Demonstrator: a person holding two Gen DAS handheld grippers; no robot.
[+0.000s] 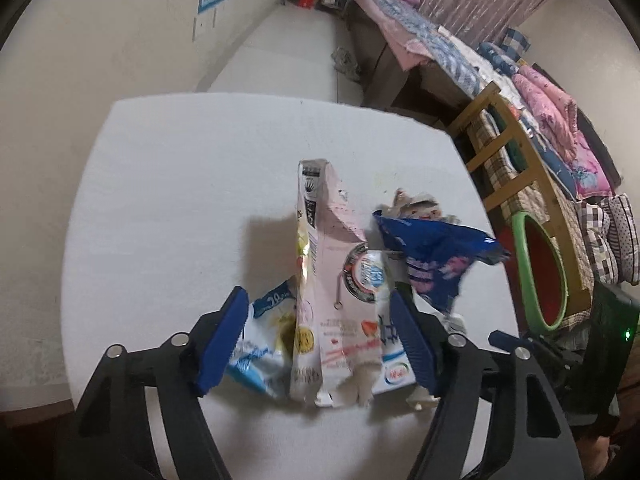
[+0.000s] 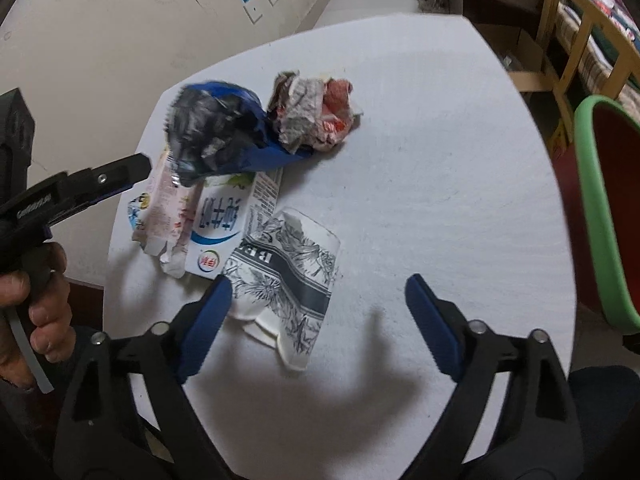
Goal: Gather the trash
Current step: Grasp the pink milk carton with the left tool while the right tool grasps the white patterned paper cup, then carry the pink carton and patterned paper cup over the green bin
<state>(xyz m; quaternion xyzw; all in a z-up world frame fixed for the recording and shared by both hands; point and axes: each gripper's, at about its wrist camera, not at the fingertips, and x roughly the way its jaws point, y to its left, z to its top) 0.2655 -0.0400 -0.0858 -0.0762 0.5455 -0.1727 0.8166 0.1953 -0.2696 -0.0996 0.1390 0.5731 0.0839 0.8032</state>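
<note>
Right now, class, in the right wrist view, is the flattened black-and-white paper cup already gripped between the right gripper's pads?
No: the right gripper stands open over the paper cup, with neither pad pressing it.

Worktop (image 2: 420, 160): one. Pink carton (image 1: 336, 280): one. White-and-blue carton (image 2: 218, 220): one. Blue foil wrapper (image 2: 224, 128): one. Crumpled paper wad (image 2: 316, 112): one. Flattened patterned paper cup (image 2: 288, 280): one. Green-rimmed basin (image 2: 600, 208): one.
</note>
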